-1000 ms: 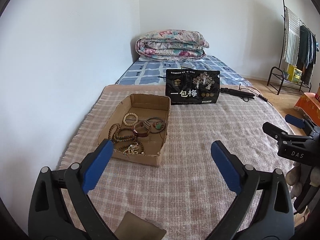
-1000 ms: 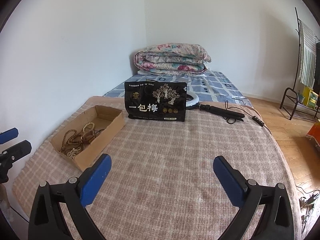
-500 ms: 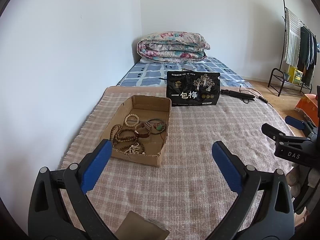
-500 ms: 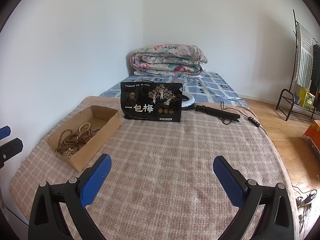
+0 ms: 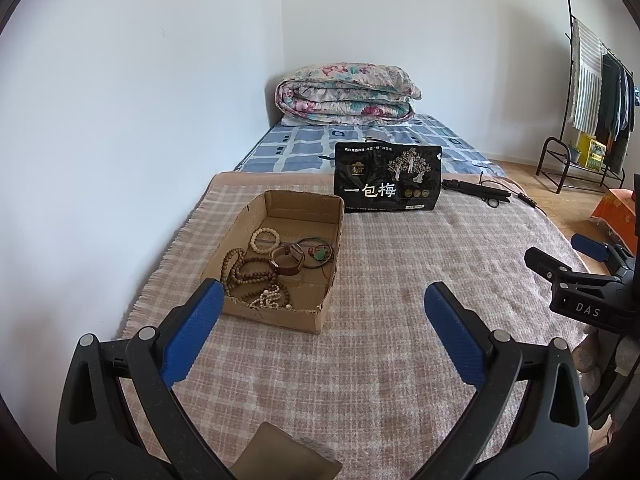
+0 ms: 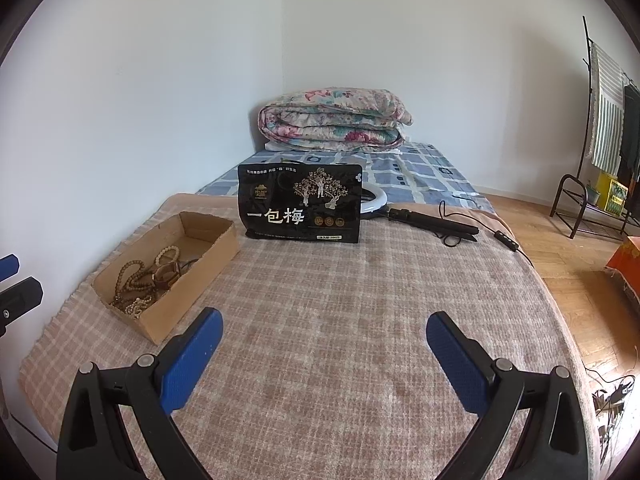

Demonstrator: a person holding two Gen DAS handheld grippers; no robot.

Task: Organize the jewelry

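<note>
An open cardboard box (image 5: 316, 208) (image 6: 218, 246) lies on the left of a pink plaid blanket (image 5: 380, 272) (image 6: 340, 300). Inside it are brown bead strands (image 5: 240, 272) (image 6: 128, 278), a pale bead bracelet (image 5: 264, 239), a brown bangle (image 5: 286, 261), thin rings with a green pendant (image 5: 320, 254) and small pearly beads (image 5: 268, 299). My left gripper (image 5: 322, 322) hovers open above the blanket, just right of the box's near end, nothing between its blue pads. My right gripper (image 6: 322, 344) is open and empty over mid-blanket; its tip (image 5: 560, 268) shows in the left wrist view.
A black snack pouch (image 5: 387, 178) (image 6: 300, 210) stands upright behind the box. A black ring-light stand with cable (image 6: 434, 224) lies at the back right. Beyond are a blue checked mattress (image 6: 420, 172), a folded floral quilt (image 5: 344, 94), a clothes rack (image 5: 588, 92) and wood floor (image 6: 560, 248).
Both grippers have pulled back and risen slightly, so the box and pouch sit a little farther off. Jaws stay open. Nothing on the blanket has moved.
</note>
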